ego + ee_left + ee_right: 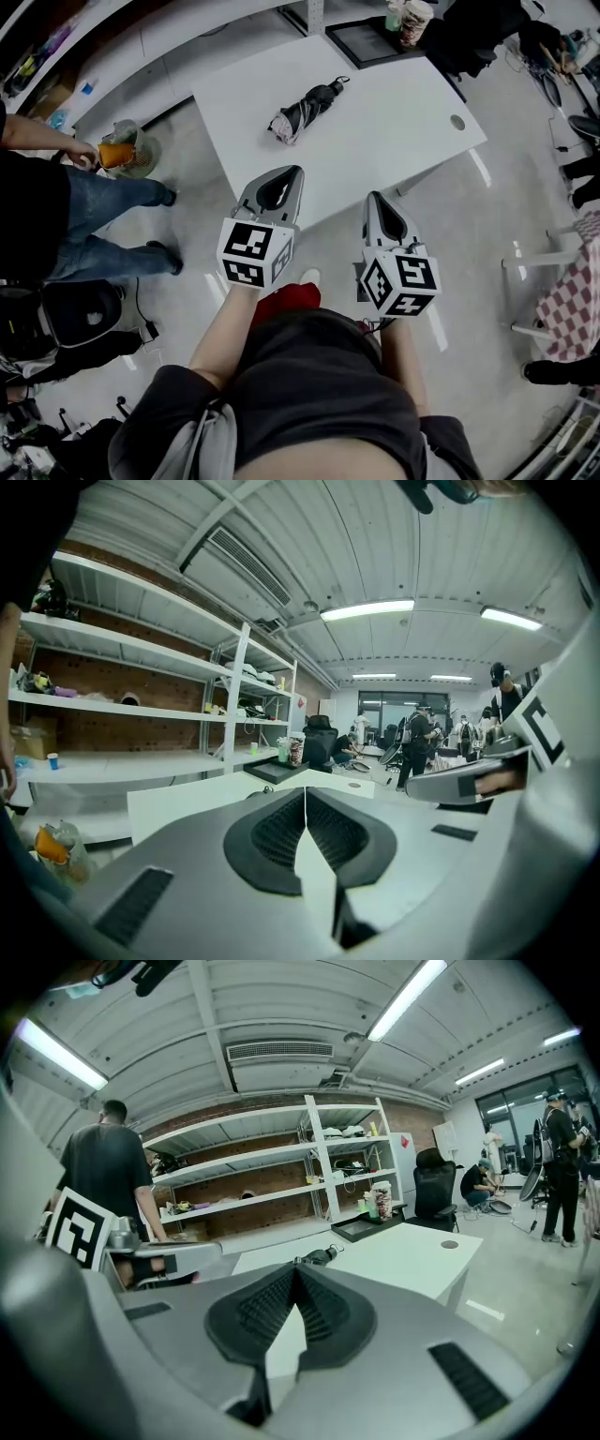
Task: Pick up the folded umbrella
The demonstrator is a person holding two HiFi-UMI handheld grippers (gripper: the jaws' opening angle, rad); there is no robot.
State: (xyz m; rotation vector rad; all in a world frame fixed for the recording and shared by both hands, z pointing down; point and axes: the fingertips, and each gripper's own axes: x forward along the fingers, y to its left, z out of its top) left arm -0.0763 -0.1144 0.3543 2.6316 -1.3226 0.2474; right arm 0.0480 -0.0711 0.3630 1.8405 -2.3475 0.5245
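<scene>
The grey two-jaw left gripper [289, 173] is found fully closed: its ribbed black pads [281, 832] are met at the tips and nothing is held between them. The grey two-jaw right gripper [375, 199] is likewise closed tip to tip and empty. Both are held side by side at the near edge of the white rectangular table [394, 131], in contact with nothing. The folded dark umbrella [305, 111] is seen lying on the tabletop, well apart from both grippers.
</scene>
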